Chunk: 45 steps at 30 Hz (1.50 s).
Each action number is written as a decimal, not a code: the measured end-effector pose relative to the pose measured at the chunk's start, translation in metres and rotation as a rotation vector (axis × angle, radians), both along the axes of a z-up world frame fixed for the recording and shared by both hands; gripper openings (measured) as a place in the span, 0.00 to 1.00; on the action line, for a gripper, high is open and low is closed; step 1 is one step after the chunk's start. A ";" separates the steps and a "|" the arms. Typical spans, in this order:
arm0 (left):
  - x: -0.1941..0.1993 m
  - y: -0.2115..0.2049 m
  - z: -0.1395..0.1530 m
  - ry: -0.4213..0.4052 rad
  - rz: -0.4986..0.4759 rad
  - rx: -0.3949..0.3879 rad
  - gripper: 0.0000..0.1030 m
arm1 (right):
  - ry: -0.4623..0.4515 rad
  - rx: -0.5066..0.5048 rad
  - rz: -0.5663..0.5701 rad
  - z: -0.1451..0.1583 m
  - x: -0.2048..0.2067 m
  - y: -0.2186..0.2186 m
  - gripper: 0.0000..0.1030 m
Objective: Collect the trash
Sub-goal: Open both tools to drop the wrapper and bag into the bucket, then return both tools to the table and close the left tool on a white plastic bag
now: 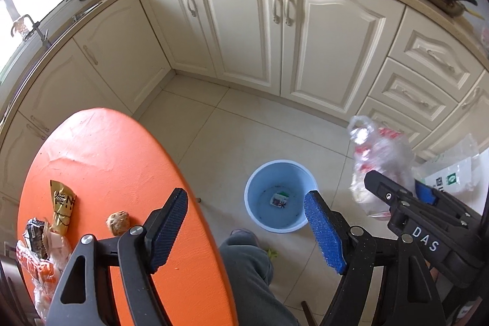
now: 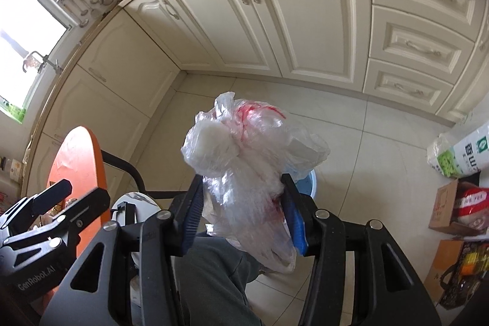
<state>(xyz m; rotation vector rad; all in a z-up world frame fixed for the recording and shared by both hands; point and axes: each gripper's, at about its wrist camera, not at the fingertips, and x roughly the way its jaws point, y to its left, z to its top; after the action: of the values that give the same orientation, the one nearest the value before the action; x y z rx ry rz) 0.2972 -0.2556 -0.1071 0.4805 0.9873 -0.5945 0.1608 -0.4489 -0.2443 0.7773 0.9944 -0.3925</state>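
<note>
My right gripper is shut on a crumpled clear plastic bag with red print, held above the floor; the bag also shows in the left wrist view, right of a light blue bin on the floor. The bin holds a small carton; in the right wrist view only its rim shows behind the bag. My left gripper is open and empty, over the edge of the orange table. On the table lie a yellow wrapper, a brown lump and more wrappers.
Cream cabinets run along the back and left, with drawers at the right. A person's grey-trousered knee is below the grippers. A paper-towel pack, cardboard boxes and bags stand on the floor at right.
</note>
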 end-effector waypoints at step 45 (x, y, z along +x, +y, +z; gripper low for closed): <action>-0.087 0.198 0.081 -0.056 0.184 -0.172 0.73 | -0.095 -0.142 0.111 0.110 -0.026 0.126 0.98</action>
<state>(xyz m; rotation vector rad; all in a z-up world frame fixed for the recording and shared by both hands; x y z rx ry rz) 0.2105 -0.0572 -0.0258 0.2490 0.9064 -0.4924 0.1351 -0.3227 -0.1341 0.6046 0.9059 -0.3232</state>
